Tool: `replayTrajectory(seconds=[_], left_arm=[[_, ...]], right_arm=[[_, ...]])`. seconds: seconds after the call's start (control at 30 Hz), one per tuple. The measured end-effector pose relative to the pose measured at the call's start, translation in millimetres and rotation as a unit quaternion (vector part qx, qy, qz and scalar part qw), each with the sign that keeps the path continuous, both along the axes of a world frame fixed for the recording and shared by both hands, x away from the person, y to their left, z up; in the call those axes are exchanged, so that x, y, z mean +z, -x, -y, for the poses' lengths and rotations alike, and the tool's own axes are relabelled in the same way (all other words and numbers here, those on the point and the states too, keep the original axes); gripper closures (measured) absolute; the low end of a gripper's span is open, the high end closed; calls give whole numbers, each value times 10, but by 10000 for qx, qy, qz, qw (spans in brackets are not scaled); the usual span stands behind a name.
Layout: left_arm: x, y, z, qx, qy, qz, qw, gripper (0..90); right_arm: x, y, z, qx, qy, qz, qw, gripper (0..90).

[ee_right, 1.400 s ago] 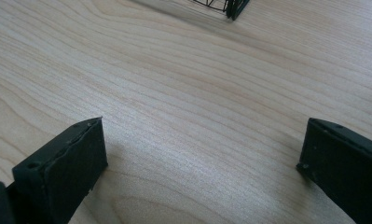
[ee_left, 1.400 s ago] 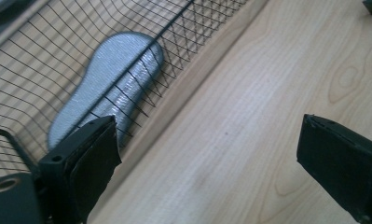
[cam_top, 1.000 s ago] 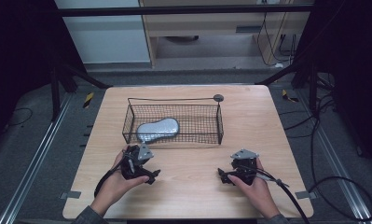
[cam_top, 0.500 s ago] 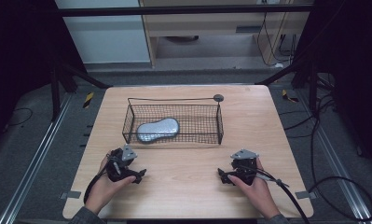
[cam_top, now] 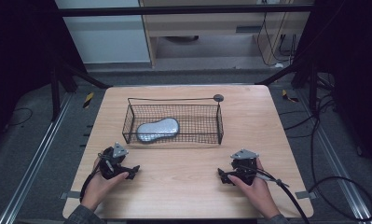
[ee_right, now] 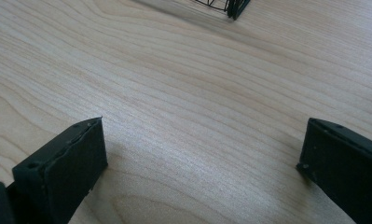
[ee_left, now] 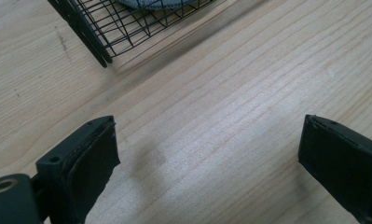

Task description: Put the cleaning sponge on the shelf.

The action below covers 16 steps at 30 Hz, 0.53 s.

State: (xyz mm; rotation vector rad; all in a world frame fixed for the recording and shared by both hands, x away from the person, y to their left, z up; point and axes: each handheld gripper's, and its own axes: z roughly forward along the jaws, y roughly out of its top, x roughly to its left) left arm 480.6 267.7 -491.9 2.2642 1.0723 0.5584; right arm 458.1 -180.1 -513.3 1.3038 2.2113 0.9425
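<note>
1. A grey peanut-shaped pad (cam_top: 158, 129) is lying in the wire basket (cam_top: 207, 122), long axis running 8 to 2 o'clock.
2. The left gripper (cam_top: 126, 171) is gaping wide over the table (cam_top: 183, 172).
3. The right gripper (cam_top: 226, 176) is likewise spread wide, empty.

From the high view the pale wooden bench (cam_top: 188, 186) is evenly and softly lit, while the surroundings at both sides fall away into near black. The picture is somewhat soft and grainy. The wire basket (cam_top: 174, 122) throws only a faint shadow toward the near side. In the left gripper view and right gripper view the wood grain is sharp, the black jaws close to the lens look slightly blurred, and dim shadows lie beside them.
</note>
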Motion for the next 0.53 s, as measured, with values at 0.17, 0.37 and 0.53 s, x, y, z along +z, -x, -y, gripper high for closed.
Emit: replayTrajectory(seconds=[0.17,0.37,0.53], left_arm=[[-62,-45,-38,-33,44,8,10000,32],[-167,-94,-162,-4,662,-5,9978,0],[-167,-101,-166,4,656,-4,9978,0]], right_arm=[[0,0,0,-1,1,-1,10000,7],[0,0,0,-1,1,-2,10000,7],[0,-1,-1,0,-2,-5,10000,5]])
